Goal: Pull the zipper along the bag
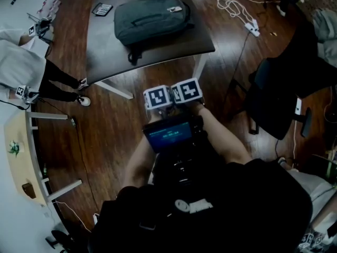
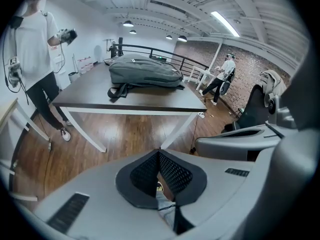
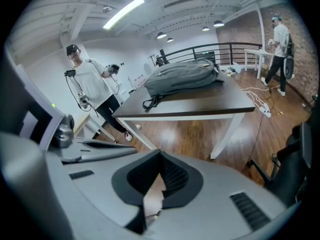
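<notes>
A grey backpack lies flat on the dark table, its straps hanging toward the near edge. Both grippers are held side by side close to my body, over the wooden floor and well short of the table. The left gripper and the right gripper show mainly as their marker cubes. In the left gripper view the backpack lies ahead and the left gripper is shut with nothing in it. In the right gripper view the backpack is ahead, and the right gripper is shut and empty too.
A person in a white shirt stands left of the table, holding grippers. Another person stands far off by the brick wall. A black office chair is at my right. A power strip and cable lie on the floor. A small dark device is on the table.
</notes>
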